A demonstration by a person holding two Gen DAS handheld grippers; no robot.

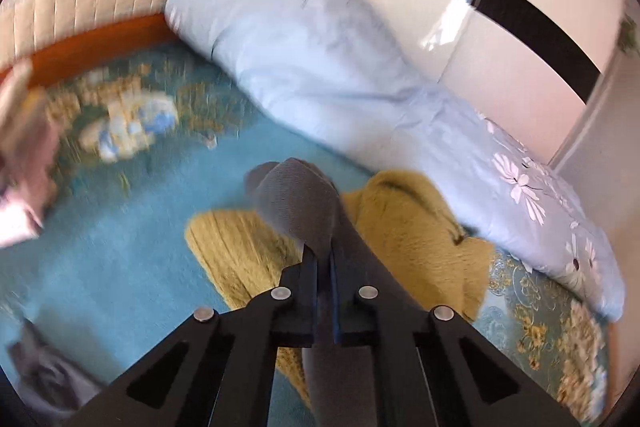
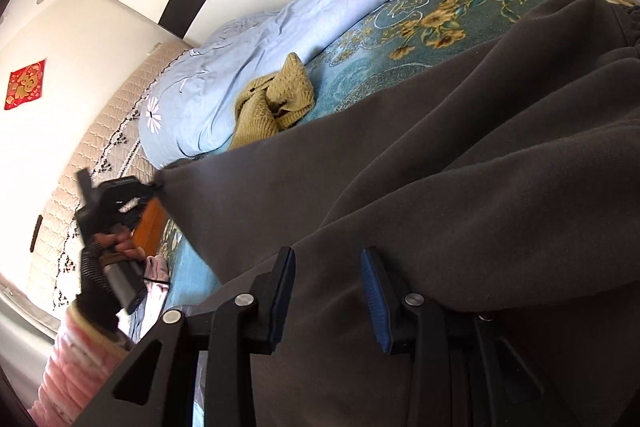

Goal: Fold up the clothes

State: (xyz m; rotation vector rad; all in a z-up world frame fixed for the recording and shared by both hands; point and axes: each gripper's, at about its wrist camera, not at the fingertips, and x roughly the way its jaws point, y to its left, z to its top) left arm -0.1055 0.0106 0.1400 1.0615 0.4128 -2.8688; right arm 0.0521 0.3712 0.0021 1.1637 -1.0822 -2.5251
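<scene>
Your left gripper (image 1: 320, 251) is clenched on a corner of the dark grey garment (image 2: 420, 211), and from the right wrist view you can see that corner held up off the bed (image 2: 352, 75) near the padded headboard (image 2: 104, 155). Your right gripper (image 2: 328, 291) is released, its blue pads spread with the grey cloth lying between and beneath them. The garment's long axis stretches from your left gripper's corner toward the lower right of the right wrist view, its upper edge pulled taut. Beyond that edge, an olive knitted sweater (image 2: 276, 103) lies crumpled against the rolled light-blue floral quilt (image 2: 256, 43). Teal floral bedding shows between sweater and garment. A wardrobe (image 1: 480, 7) stands behind the quilt.
</scene>
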